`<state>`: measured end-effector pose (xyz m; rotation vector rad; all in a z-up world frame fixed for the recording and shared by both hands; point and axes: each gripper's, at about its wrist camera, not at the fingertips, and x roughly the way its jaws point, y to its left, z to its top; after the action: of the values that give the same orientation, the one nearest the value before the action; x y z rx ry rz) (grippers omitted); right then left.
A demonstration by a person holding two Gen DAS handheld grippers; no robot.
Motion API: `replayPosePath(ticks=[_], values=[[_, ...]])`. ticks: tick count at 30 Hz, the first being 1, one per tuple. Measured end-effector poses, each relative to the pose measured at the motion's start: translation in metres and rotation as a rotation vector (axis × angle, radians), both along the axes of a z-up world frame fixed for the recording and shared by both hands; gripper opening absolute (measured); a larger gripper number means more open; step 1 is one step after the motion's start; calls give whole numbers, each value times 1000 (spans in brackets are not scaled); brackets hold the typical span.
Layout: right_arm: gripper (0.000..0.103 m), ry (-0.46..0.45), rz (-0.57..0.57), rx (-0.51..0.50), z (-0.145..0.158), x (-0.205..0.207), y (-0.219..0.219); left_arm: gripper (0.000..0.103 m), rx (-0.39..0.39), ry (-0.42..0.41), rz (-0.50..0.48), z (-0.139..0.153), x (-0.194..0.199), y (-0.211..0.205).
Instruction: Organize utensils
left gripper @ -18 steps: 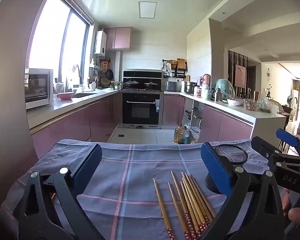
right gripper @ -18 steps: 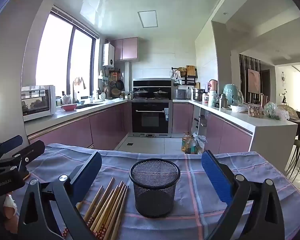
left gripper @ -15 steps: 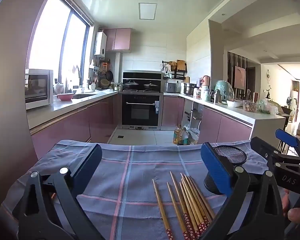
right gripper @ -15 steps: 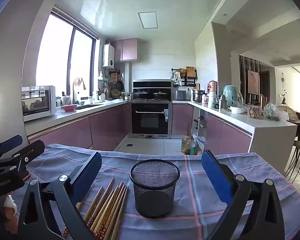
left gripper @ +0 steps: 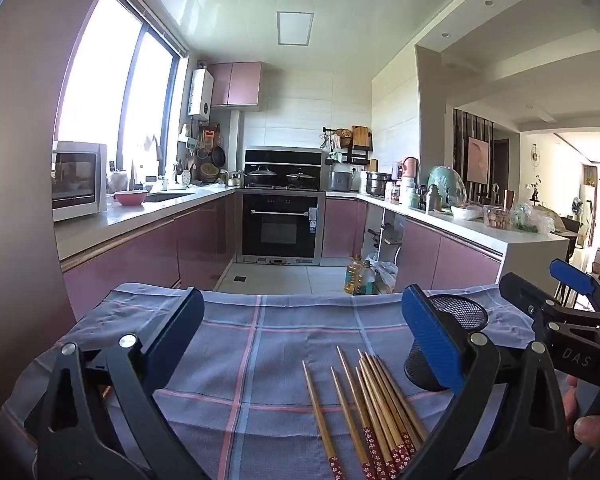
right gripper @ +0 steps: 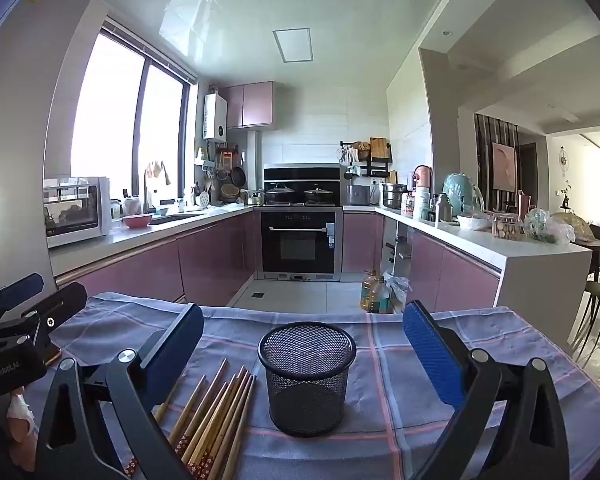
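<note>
Several wooden chopsticks [left gripper: 374, 408] with red flowered ends lie side by side on a blue checked cloth [left gripper: 260, 344]. Just right of them stands an empty black mesh cup [right gripper: 307, 376]; in the left wrist view the mesh cup [left gripper: 460, 316] is half hidden behind a finger. My left gripper [left gripper: 300, 340] is open above the cloth, the chopsticks near its right finger. My right gripper [right gripper: 303, 344] is open too, level with the cup, which stands between and ahead of its fingers. The chopsticks [right gripper: 216, 416] lie by its left finger. Nothing is held.
The cloth covers a table whose far edge [right gripper: 292, 312] faces a kitchen with pink cabinets and an oven [right gripper: 300, 240]. Oil bottles [right gripper: 374, 292] stand on the floor beyond. The other gripper [left gripper: 560, 320] sits at the right in the left wrist view, with a hand [left gripper: 592, 426] on it.
Both views have tilted down very slightly, so the table sits a little higher in the frames. Chopsticks and cup have not moved.
</note>
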<state>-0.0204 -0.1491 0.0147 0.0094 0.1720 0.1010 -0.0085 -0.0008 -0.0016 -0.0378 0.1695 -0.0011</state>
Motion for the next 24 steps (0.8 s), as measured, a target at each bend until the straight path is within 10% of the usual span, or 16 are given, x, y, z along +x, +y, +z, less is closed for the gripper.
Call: replayPosePath(ticks=[24], values=[[97, -7, -9, 1, 2, -6, -3, 97, -3, 2, -11, 0, -4, -4]])
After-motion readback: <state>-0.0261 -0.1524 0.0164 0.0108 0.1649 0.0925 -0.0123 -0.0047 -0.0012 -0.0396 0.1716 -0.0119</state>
